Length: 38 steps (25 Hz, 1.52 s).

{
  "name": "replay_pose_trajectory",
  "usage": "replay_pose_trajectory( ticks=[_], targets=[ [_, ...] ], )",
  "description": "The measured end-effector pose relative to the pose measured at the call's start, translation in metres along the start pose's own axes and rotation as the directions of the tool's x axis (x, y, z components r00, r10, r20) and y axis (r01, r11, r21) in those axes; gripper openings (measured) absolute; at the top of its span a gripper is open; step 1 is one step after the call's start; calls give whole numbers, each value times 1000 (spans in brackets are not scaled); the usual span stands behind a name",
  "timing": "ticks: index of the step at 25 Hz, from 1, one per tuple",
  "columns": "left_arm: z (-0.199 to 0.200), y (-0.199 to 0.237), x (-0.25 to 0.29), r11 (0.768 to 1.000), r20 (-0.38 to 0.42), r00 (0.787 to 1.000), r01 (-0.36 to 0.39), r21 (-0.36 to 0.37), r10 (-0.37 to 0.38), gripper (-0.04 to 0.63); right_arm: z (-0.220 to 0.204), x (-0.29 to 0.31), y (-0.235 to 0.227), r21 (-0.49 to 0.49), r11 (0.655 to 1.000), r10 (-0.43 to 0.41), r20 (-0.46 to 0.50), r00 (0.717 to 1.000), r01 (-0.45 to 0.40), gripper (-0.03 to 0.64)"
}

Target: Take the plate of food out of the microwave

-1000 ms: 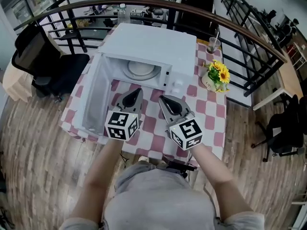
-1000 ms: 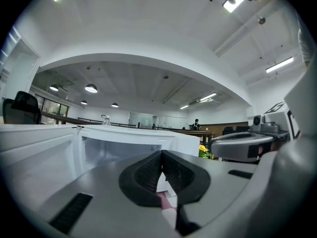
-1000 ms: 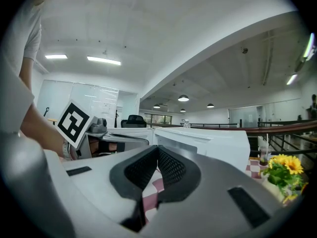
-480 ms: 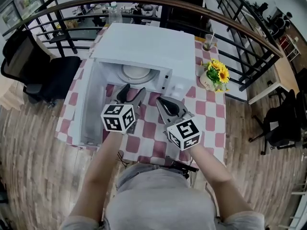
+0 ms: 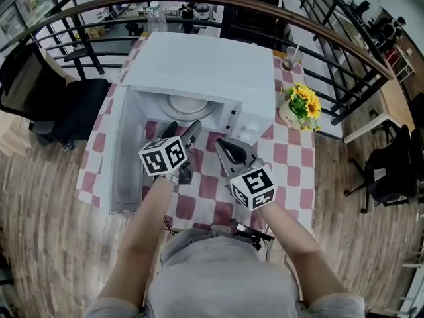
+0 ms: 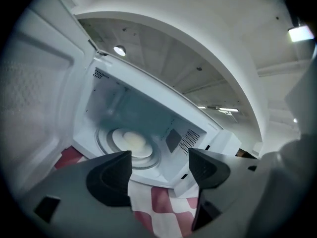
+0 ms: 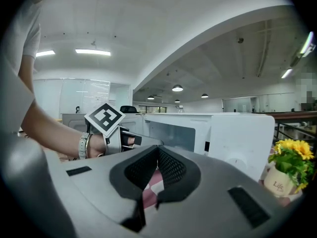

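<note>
- A white microwave (image 5: 199,58) sits on a table covered with a red-and-white checked cloth (image 5: 285,158), seen from above by the person wearing the head camera.
- Its door (image 5: 122,151) is swung fully open to the left, so the cavity can be reached from the front.
- The plate (image 5: 189,103) is inside, resting flat on the round turntable at the middle of the cavity. In the left gripper view the plate (image 6: 132,142) carries a pale mound, probably the food.
- The left gripper (image 5: 182,131) hovers just in front of the cavity mouth and points at the plate. Its jaws are opening and stand wide apart, with only cloth and the microwave's front edge visible between them (image 6: 158,165). It touches nothing yet. The spread appears to be preparation for taking the plate's rim.
- The right gripper (image 5: 222,143) waits beside the left one, lower over the cloth and in front of the control panel. Its jaws are pressed together on nothing (image 7: 157,155), so it appears to be standing by.
- A pot of sunflowers (image 5: 301,103) stands to the right of the microwave, well clear of the reach.
- The plate has not been lifted, so the removal is just starting.
</note>
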State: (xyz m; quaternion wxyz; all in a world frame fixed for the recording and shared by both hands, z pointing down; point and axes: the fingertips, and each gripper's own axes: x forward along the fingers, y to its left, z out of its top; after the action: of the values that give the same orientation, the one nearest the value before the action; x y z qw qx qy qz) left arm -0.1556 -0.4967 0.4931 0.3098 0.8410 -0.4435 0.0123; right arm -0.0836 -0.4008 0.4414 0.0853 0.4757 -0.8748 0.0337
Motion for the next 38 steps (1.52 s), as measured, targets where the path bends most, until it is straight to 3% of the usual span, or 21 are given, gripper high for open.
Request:
replay_pose_trajectory(
  ticks=[5, 11, 14, 19, 25, 30, 38],
  targets=[
    [-9, 22, 13, 977, -30, 999, -45, -207, 39, 351, -5, 7, -5, 12, 1000, -4, -11, 1000, 4, 23],
    [-24, 57, 30, 910, -68, 992, -126, -395, 108, 351, -17, 13, -12, 32, 999, -18, -35, 999, 19, 23],
    [-32, 73, 37, 866, -90, 987, -158, -475, 131, 351, -24, 15, -13, 42, 999, -22, -50, 999, 24, 24],
    [-40, 95, 51, 760, -118, 979, -206, -616, 169, 351, -34, 20, -16, 57, 998, -25, -72, 997, 29, 23],
    [-47, 116, 64, 655, -187, 949, -310, -690, 253, 351, -41, 27, -16, 77, 997, -25, -87, 996, 31, 23],
    [-57, 117, 81, 569, -260, 932, -359, -740, 251, 359, -47, 30, -18, 90, 995, -32, -101, 994, 41, 24],
    [-59, 120, 93, 484, -277, 911, -398, -779, 304, 359, -54, 27, -26, 103, 993, -53, -116, 992, 65, 23]
  ],
)
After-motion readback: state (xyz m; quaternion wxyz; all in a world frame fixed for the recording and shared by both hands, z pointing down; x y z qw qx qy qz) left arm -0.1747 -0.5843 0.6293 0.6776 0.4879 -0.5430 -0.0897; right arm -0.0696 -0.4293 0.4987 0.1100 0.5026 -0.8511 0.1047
